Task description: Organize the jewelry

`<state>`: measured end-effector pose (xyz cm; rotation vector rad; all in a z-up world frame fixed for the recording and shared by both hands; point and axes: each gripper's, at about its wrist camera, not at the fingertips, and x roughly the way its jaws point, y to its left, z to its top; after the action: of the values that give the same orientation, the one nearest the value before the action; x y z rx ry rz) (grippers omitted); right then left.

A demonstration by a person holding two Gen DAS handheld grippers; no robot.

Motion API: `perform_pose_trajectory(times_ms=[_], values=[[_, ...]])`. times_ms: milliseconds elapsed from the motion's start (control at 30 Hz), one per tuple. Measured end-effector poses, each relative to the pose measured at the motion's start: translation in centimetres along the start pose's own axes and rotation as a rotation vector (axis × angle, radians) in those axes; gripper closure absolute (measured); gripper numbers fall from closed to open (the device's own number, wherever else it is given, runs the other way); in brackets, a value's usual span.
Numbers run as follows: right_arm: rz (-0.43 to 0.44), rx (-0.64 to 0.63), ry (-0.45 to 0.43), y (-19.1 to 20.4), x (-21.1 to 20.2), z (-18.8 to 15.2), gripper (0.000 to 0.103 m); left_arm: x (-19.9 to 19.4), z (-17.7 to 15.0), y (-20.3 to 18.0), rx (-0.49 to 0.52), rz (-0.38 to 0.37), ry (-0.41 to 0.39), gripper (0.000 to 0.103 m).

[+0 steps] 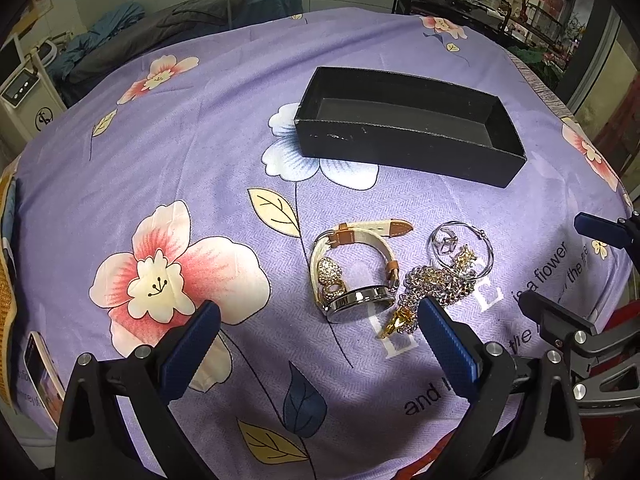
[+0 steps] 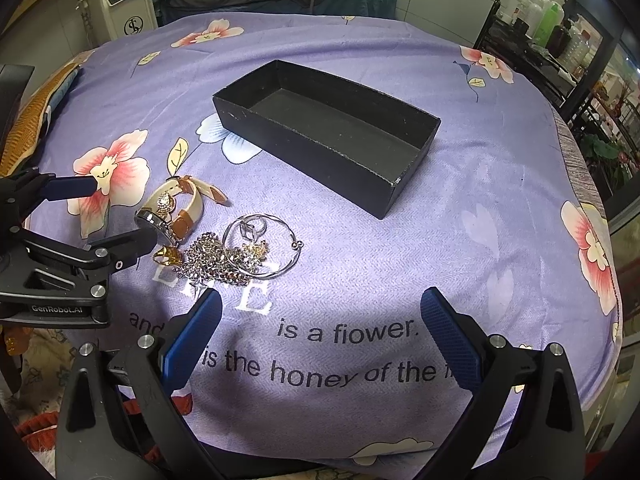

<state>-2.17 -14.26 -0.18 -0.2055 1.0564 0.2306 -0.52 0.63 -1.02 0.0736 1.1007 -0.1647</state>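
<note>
An empty black box (image 1: 404, 144) (image 2: 320, 156) sits on the purple flowered cloth. A pile of jewelry lies in front of it: a cream-strapped watch (image 1: 352, 264) (image 2: 176, 208), a silver chain (image 1: 436, 284) (image 2: 208, 256), a gold ring (image 1: 398, 320) (image 2: 166, 256), a silver bangle (image 1: 486, 248) (image 2: 286, 236) and a silver ring (image 1: 444, 240) (image 2: 252, 228). My left gripper (image 1: 320, 312) is open, just short of the watch and chain. My right gripper (image 2: 320, 300) is open and empty, a little to the right of the pile.
The purple cloth (image 2: 480, 208) carries printed text and flowers. A phone (image 1: 40, 376) lies at the cloth's near left corner. A white machine (image 2: 120, 4) and a shelf of bottles (image 2: 540, 20) stand beyond the table.
</note>
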Motion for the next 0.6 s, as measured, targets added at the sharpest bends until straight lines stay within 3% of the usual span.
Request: perform_pose_trajectory(times_ms=[233,400,600], values=[[0.066,0.029,-0.036,-0.4,0.0,-0.3,0.005,-0.1,-0.1,0.8,-0.035,-0.048,-0.024,0.011],[0.097,0.027,-0.074,-0.5,0.1,-0.7,0.005,0.1,-0.4,2.7,-0.115,-0.112,-0.042,0.030],[0.142,0.011,-0.073,0.2,1.1,-0.8,0.006,0.4,-0.8,2.2,-0.098,-0.184,-0.047,0.033]])
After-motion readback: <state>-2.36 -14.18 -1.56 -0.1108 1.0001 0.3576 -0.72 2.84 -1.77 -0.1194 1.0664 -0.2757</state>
